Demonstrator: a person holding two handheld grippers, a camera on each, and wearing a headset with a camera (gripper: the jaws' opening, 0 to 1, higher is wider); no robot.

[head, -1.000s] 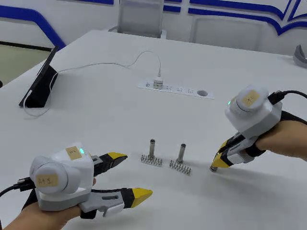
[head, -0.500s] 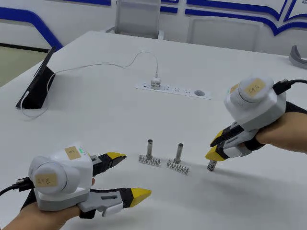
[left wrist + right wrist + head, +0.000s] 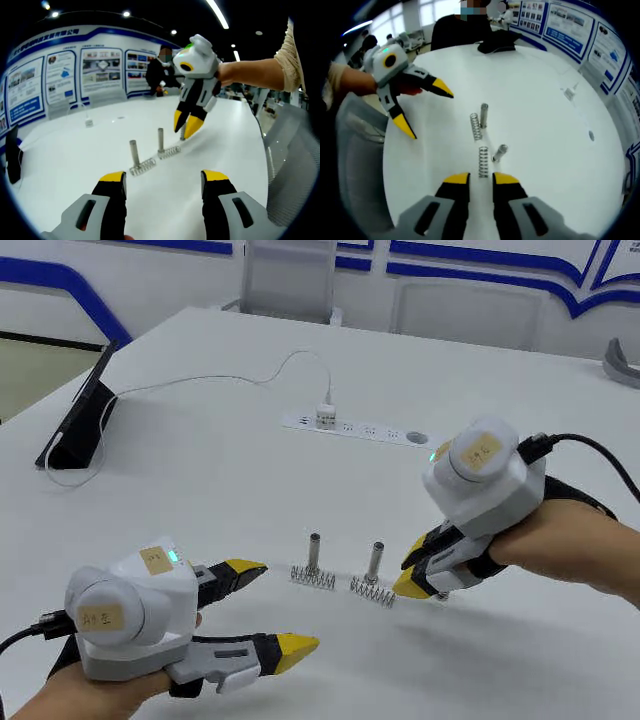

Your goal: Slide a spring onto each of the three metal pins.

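1. Left gripper (image 3: 280,605) hovers nearest, jaws wide, empty, seemingly held clear
2. One spring (image 3: 313,577) lies flat by its upright pin (image 3: 314,550), unthreaded
3. Right gripper (image 3: 413,567), jaws narrow, empty, aims at second spring (image 3: 373,591) beside second pin (image 3: 374,560), probably to grasp it

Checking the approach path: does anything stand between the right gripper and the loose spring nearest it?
Nothing visible does. In the right gripper view the spring lies on bare table straight ahead of the right gripper, whose jaws are slightly apart. A pin stands just beside the spring, off that line.
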